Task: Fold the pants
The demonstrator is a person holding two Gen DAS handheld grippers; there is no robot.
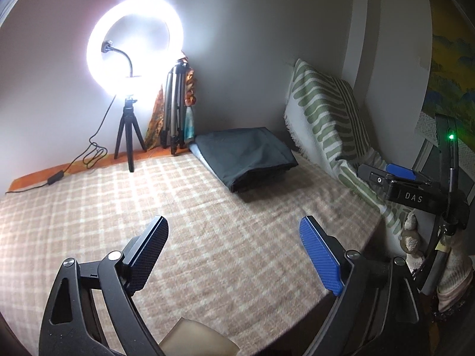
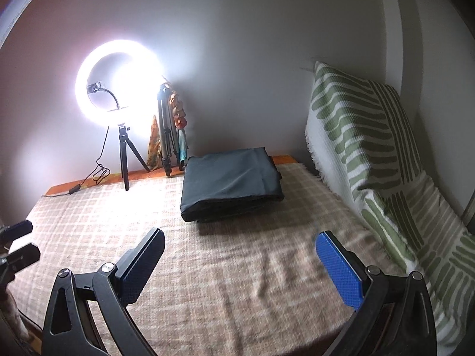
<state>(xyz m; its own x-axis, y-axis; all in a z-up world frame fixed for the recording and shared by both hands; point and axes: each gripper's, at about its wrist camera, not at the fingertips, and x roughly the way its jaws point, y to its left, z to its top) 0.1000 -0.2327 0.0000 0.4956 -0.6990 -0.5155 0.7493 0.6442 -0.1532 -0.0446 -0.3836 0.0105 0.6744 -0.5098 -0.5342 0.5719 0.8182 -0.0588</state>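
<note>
Checked bed point(image 1: 207, 207) | pants point(image 2: 231, 187) folded, layers indistinct | both jaws apart, empty

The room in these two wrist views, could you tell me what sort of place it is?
Probably a bedroom at home: a bed under a checked blanket, a green-patterned pillow against the wall, and a lit ring light on a tripod beside the folded dark pants.

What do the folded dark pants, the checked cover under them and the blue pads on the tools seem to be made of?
The folded dark grey pants look like smooth, thin woven fabric: matte, with soft creases. The beige checked bed cover seems a fuzzy woven blanket, perhaps wool or cotton. The blue pad on the open jaws looks like moulded plastic or rubber, with a fine dimpled grid.
</note>
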